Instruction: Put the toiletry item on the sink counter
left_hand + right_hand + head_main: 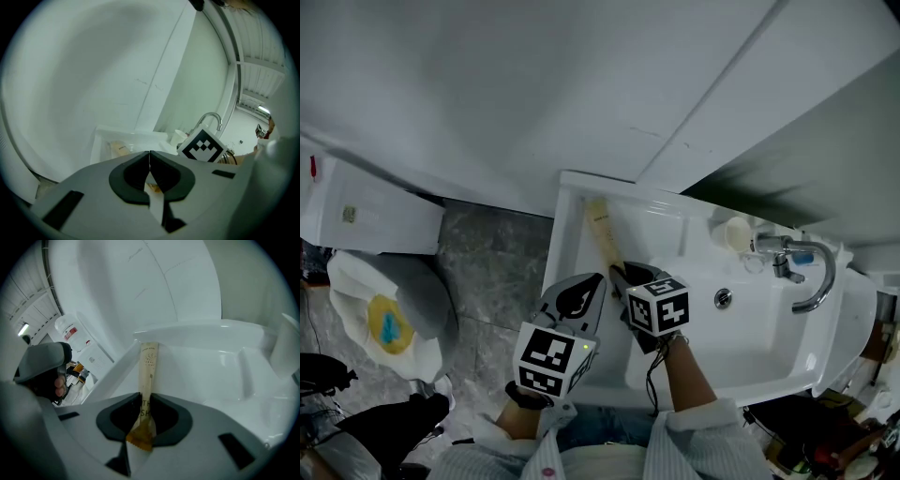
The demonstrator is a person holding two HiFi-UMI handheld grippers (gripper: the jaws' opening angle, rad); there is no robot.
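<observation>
Right gripper (146, 401) sits over the left edge of the sink (567, 246) counter. Its jaws stand a little apart with the sachet (149, 363) between them. We think the pads no longer pinch it, though the view there is tight. The sachet runs along the left edge, far end toward the back-left corner, near end crumpled inside the jaws. We note the left gripper (149, 158) clenched and empty, just beside the right one. Tap (802, 272) and cup (736, 232) are near the back edge, well apart from the sachet
</observation>
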